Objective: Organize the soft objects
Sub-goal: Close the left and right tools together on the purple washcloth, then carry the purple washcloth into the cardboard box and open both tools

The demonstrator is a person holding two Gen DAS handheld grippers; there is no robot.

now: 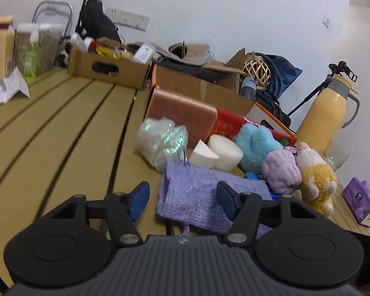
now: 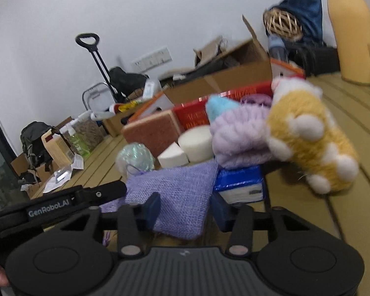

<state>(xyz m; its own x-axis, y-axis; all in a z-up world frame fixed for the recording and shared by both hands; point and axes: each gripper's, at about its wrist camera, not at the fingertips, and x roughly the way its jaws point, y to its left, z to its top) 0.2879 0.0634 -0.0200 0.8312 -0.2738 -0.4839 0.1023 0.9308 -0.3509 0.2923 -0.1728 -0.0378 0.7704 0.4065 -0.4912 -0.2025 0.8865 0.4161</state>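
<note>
Blue-padded fingers of the left gripper (image 1: 183, 198) stand wide apart and hold nothing, with the purple woven pouch (image 1: 204, 197) lying flat on the slatted table (image 1: 61, 128) between and just beyond them. Across from it, the right gripper (image 2: 185, 208) is likewise spread and empty, its fingers astride the near edge of the same pouch (image 2: 175, 192).

Both tools frame one limp piece of cloth, so the main risk is a shallow pinch: closing on a single loose layer or on the drawstring would likely let the pouch slide out or drag along the slats. Two grippers closing together could also collide.

Just past the pouch sit a blue tissue pack (image 2: 239, 185), a lilac plush (image 2: 236, 143) and a yellow and white plush toy (image 2: 310, 133) that leans over the pack. Pulling the pouch could tug the pack and tip the toy towards the table edge.

Further back, an iridescent mesh puff (image 1: 161, 139), two white sponges (image 1: 217, 154) and a blue plush (image 1: 255, 146) crowd against a pink sponge block (image 1: 182, 117). A careless sweep would scatter them.
</note>
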